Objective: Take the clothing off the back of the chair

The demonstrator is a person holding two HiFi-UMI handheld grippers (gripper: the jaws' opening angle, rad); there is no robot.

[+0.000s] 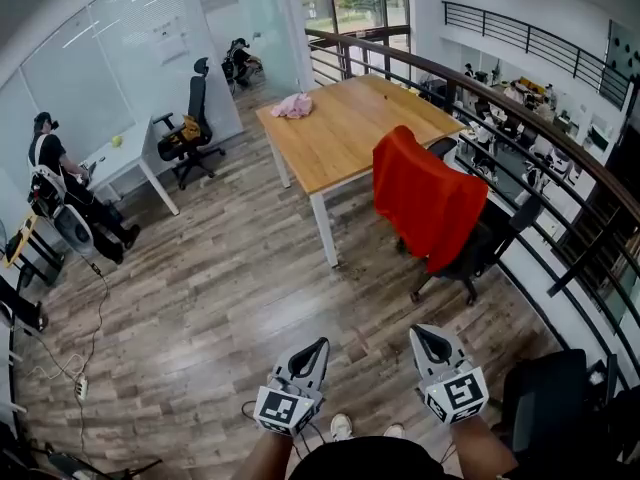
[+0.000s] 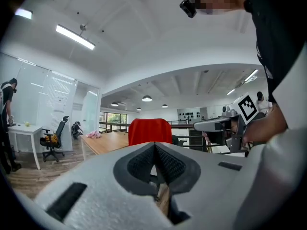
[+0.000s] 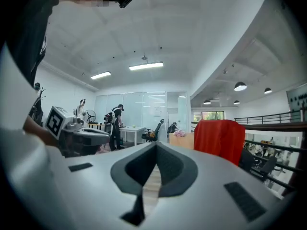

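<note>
Fig.: 2 tools, left hand-held gripper (image 1: 316, 348) & right hand-held gripper (image 1: 424, 335), both clenched on nothing, held level side by side at bottom of head view. 1 red garment (image 1: 425, 203) draped over back of 1 black chair (image 1: 490, 253), well apart from both. 1 wooden table (image 1: 350, 138) w/ 1 pink cloth (image 1: 293, 106) near its far left corner. Chair sits btw. table edge & curved railing (image 1: 560, 153). Bare floor (image 1: 220, 288) lies open btw. grippers & chair.
</note>
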